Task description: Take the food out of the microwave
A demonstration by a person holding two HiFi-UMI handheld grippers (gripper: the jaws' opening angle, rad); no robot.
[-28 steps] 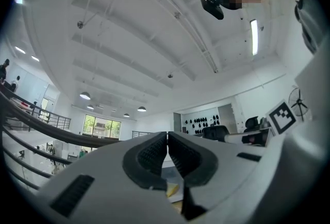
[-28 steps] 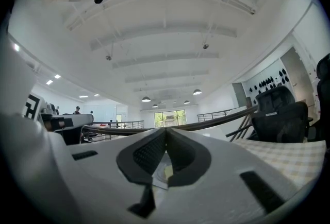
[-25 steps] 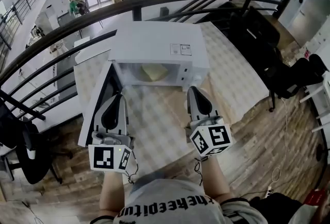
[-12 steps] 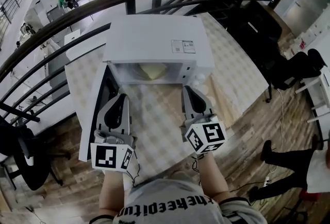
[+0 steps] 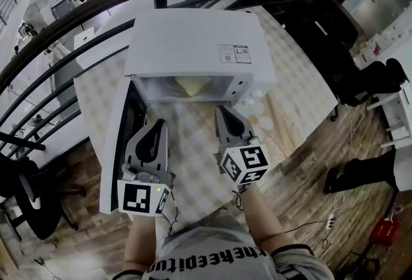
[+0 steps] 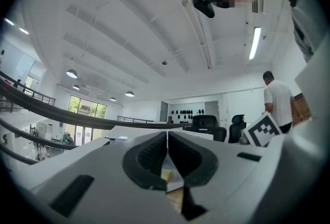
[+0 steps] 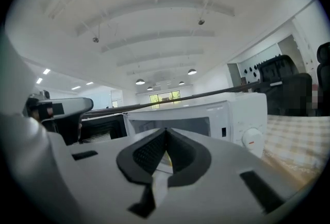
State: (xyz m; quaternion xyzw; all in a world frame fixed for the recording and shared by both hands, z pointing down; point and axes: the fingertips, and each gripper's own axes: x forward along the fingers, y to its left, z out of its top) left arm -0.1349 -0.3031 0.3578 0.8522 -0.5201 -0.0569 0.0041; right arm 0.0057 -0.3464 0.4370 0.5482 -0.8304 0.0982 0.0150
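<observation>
A white microwave (image 5: 196, 47) stands on the checked table, its door (image 5: 122, 137) swung open to the left. Pale yellow food (image 5: 191, 85) lies inside the cavity. Both grippers hover over the table in front of the opening and point at it. My left gripper (image 5: 159, 124) is beside the open door, shut and empty. My right gripper (image 5: 223, 110) is closer to the cavity mouth, also shut and empty. In the right gripper view the microwave (image 7: 232, 109) fills the middle behind the closed right gripper (image 7: 166, 133). In the left gripper view the left gripper (image 6: 167, 135) is shut too.
A checked cloth covers the table (image 5: 193, 163). Small white discs (image 5: 261, 121) lie right of the microwave. A black railing (image 5: 77, 21) runs behind. Dark office chairs (image 5: 322, 34) stand at the right, where a person's legs (image 5: 360, 172) show on the wooden floor.
Both grippers have come lower and closer to the microwave's open front, the right one more toward the cavity. Both stayed shut. The food has not moved.
</observation>
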